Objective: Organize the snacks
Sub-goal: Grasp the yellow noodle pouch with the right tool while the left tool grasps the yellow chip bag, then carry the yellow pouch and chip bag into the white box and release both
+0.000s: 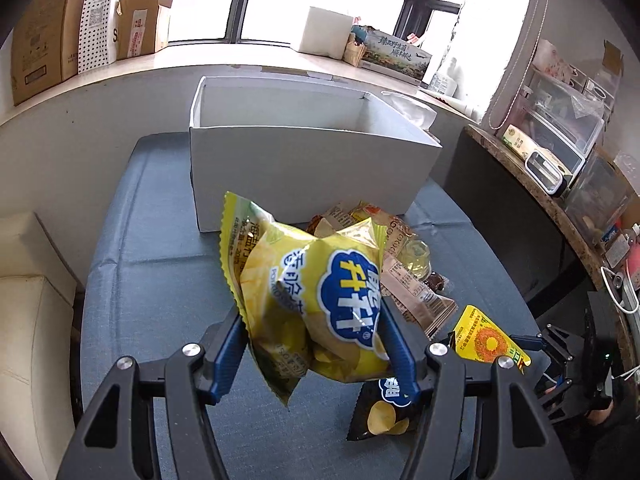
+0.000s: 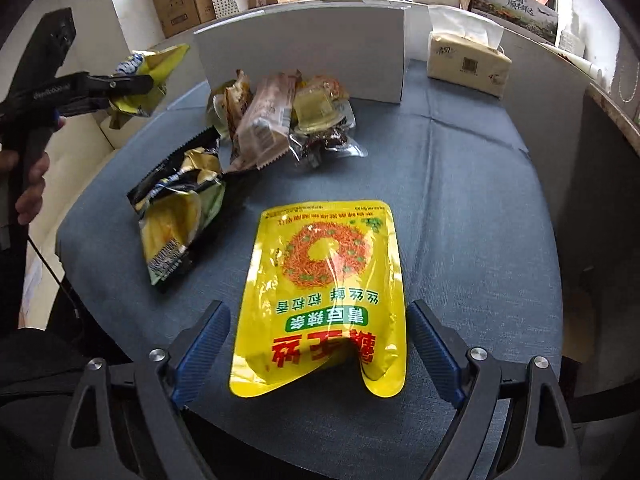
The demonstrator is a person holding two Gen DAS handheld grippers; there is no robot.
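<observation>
Left tongs [image 1: 314, 344] clenched on my yellow chip bag [image 1: 316, 300], lifted off the blue cloth [image 1: 160, 280]; white box [image 1: 304, 168] ahead of them | right tongs [image 2: 318, 344] released; yellow pouch [image 2: 324, 296] flat between their fingers; black chip bag [image 2: 180, 208] ahead-left; snack pile [image 2: 280, 120] beyond
</observation>
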